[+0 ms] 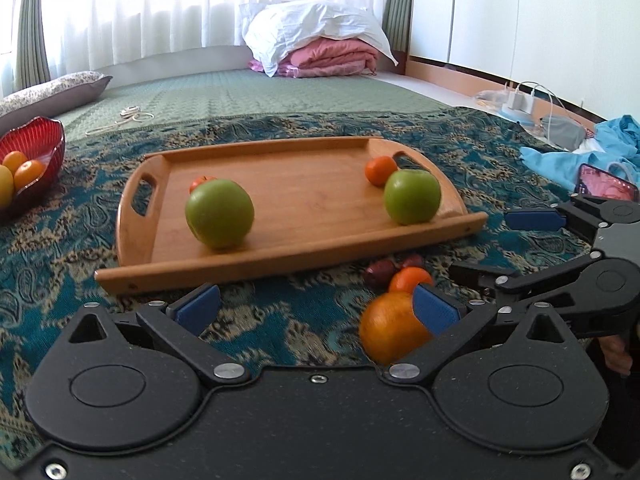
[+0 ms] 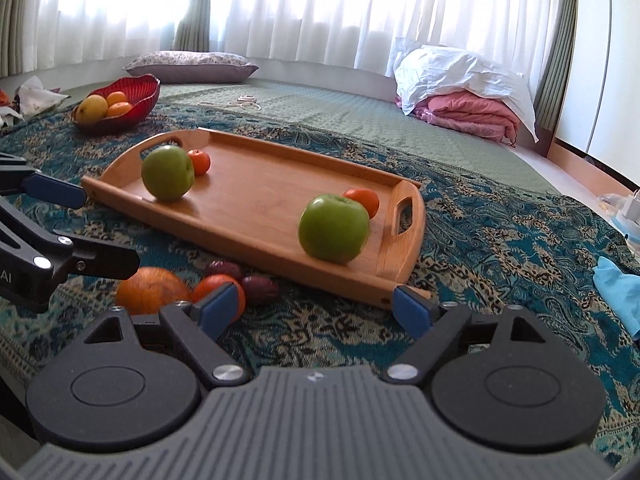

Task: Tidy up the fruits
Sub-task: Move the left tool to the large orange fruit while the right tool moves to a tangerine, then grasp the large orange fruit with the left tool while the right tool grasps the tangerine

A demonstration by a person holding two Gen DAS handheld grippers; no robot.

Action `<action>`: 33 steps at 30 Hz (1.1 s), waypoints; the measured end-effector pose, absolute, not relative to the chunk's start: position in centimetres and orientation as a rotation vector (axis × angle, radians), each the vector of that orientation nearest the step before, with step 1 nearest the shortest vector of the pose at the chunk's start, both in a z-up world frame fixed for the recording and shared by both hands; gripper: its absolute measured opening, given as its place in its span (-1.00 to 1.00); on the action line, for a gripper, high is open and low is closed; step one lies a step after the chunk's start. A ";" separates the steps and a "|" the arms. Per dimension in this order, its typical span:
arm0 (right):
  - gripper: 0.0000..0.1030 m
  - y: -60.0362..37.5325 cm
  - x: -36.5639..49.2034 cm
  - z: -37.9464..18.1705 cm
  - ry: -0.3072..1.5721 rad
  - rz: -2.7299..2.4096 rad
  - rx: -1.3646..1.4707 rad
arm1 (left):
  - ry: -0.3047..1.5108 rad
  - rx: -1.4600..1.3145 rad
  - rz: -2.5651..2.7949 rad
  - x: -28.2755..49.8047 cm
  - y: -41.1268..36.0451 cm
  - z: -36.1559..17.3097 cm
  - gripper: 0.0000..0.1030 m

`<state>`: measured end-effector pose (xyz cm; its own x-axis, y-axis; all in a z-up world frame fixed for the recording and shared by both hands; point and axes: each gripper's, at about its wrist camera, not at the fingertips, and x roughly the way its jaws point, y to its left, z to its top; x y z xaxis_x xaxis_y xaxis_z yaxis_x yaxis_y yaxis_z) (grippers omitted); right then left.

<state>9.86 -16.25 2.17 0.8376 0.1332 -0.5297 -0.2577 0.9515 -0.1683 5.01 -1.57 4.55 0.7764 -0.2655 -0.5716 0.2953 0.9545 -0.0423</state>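
A wooden tray (image 1: 304,200) (image 2: 256,208) lies on the patterned blanket. It holds two green apples (image 1: 219,213) (image 1: 412,197) (image 2: 168,173) (image 2: 333,227) and two small tangerines (image 1: 380,170) (image 2: 199,161). In front of the tray lie a large orange (image 1: 390,330) (image 2: 150,290), a small tangerine (image 1: 410,278) (image 2: 218,286) and two dark red fruits (image 1: 382,270) (image 2: 260,289). My left gripper (image 1: 316,306) is open; its right finger touches the orange. My right gripper (image 2: 316,308) is open and empty, beside the small tangerine.
A red bowl (image 1: 36,144) (image 2: 132,92) with several yellow and orange fruits stands at the far left. A phone (image 1: 604,188), blue cloth (image 1: 568,152) and chargers lie at the right. Pillows and folded bedding (image 1: 320,44) lie at the back.
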 end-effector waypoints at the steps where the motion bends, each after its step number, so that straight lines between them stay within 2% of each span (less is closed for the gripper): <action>1: 0.78 -16.2 9.7 2.0 0.541 0.213 -0.246 | 0.613 0.048 -0.308 4.9 -1.6 4.5 0.99; 8: 0.78 -15.4 8.8 0.8 0.551 0.239 -0.292 | 0.651 0.027 -0.368 4.4 -2.3 4.2 0.99; 10: 0.78 -15.2 8.6 0.5 0.554 0.246 -0.298 | 0.679 0.011 -0.394 4.6 -2.5 4.0 0.93; 12: 0.78 -15.1 8.4 0.2 0.554 0.254 -0.305 | 0.712 -0.009 -0.421 4.9 -2.9 3.8 0.78; 19: 0.78 -14.7 7.9 -0.6 0.556 0.275 -0.314 | 0.758 -0.039 -0.444 5.4 -3.8 2.8 0.56; 22: 0.78 -14.7 8.0 -0.7 0.560 0.276 -0.301 | 0.762 -0.055 -0.455 5.6 -4.0 2.8 0.26; 24: 0.78 -14.8 8.1 -0.8 0.562 0.279 -0.285 | 0.769 -0.066 -0.449 5.8 -4.0 2.8 -0.06; 33: 0.78 -14.6 8.8 -0.6 0.575 0.289 -0.215 | 0.717 -0.027 -0.384 5.6 -3.7 3.6 -0.09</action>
